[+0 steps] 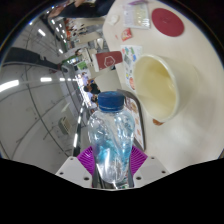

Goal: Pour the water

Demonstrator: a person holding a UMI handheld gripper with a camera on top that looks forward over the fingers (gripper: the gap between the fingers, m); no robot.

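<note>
Gripper (113, 158): jaws clamped on clear, ribbed plastic bottle (111, 138), blue cap. Beyond: round cream bowl (158, 85), smooth, on pale table (190, 60).

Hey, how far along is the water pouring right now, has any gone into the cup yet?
Done: the gripper has the water bottle gripped, its jaws pressing on both sides of it. In hand: the bottle is being carried near the cream cup, which stands just beyond it on the table. Left: the blue cap is still on the bottle, so nothing looks poured, and the cup looks empty. Uncapping and tipping remain.
</note>
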